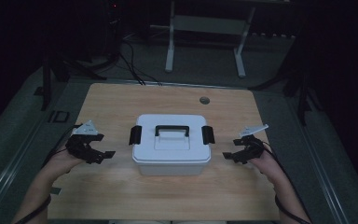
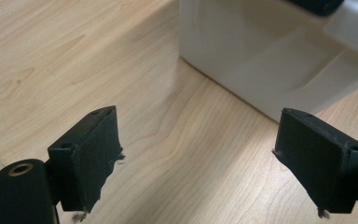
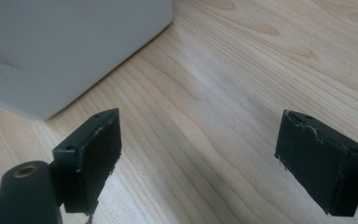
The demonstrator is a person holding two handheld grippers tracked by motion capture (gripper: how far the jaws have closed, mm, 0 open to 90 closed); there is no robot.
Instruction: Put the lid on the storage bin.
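I see a white box (image 1: 171,145) in the middle of the wooden table (image 1: 121,196). Its lid is on, with a black handle (image 1: 172,130) on top and a black clip (image 1: 135,135) on each side. I hold one claw on each side of the box, I think so both can reach the clips together. My left claw (image 1: 103,154) is spread wide and holds nothing. My right claw (image 1: 229,156) is spread wide too, and is empty. Both are near the box but not touching it.
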